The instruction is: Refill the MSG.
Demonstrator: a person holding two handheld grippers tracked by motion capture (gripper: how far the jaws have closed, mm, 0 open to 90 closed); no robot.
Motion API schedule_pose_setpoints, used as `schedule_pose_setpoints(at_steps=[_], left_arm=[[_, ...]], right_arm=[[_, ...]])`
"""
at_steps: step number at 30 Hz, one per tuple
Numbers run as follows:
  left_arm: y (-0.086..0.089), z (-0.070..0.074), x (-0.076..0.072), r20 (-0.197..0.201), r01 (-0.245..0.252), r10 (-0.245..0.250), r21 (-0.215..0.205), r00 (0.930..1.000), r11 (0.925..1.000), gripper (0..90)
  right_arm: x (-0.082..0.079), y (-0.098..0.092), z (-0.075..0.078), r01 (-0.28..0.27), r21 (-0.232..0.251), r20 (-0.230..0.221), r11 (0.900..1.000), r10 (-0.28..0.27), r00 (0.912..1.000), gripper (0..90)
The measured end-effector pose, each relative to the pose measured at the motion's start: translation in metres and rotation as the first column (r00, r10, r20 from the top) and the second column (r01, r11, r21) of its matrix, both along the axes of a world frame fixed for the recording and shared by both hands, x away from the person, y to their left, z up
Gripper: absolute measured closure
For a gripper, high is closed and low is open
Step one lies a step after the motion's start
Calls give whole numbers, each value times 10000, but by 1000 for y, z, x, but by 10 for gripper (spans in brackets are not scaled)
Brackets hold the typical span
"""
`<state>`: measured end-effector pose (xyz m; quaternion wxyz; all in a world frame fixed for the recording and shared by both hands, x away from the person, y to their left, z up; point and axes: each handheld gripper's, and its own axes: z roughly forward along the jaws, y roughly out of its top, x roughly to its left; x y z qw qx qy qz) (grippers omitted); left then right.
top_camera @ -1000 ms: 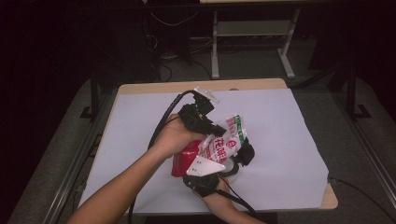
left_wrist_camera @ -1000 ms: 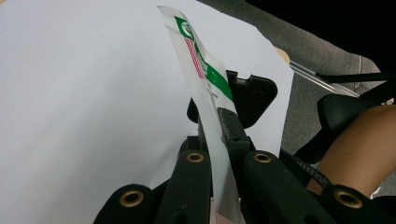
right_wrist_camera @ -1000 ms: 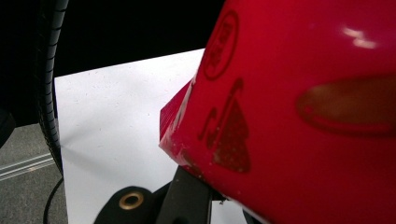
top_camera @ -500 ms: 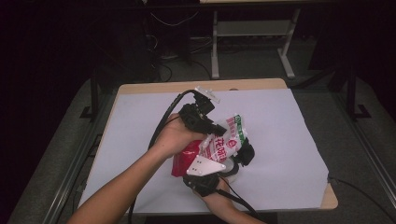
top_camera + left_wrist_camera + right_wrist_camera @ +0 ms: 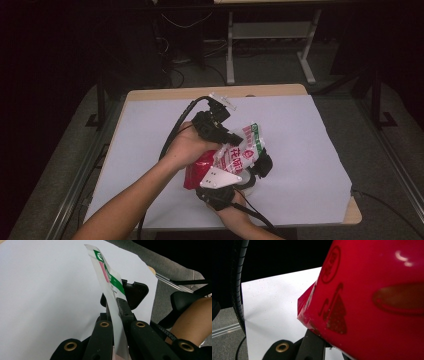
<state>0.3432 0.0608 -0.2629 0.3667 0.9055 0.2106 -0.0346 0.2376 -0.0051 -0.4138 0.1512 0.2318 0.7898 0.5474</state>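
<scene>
Both tongs clamped on snack bag (image 5: pixel 235 157), white table (image 5: pixel 300 150)

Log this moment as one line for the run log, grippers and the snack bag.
left gripper: shut on snack bag top edge | right gripper: shut on snack bag red end | bag held above white sheet | hands: steady
</scene>
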Motion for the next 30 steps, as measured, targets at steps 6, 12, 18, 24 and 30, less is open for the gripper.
schedule_pose_setpoints(at_steps=[6, 12, 18, 24, 30], left_arm=[[-1, 0, 0, 5, -27, 27, 9, 10000, 10000, 900], [-1, 0, 0, 21, -3, 3, 9, 10000, 10000, 900], [-2, 0, 0, 7, -1, 1, -23, 10000, 10000, 900], [-1, 0, 0, 12, 19, -19, -50, 10000, 10000, 900], [0, -1, 0, -16, -63, 63, -104, 10000, 9999, 900]], right_arm=[[0, 0, 0, -7, 8, -4, 10000, 7, 10000, 899], [1, 0, 1, -12, 47, -1, 10000, 12, 10000, 899], [0, -1, 1, -57, 44, 26, 10000, 57, 10000, 899], [1, 0, 0, -65, 7, 57, 10000, 65, 10000, 899], [1, 0, 0, -89, -15, 59, 10000, 89, 9999, 899]])
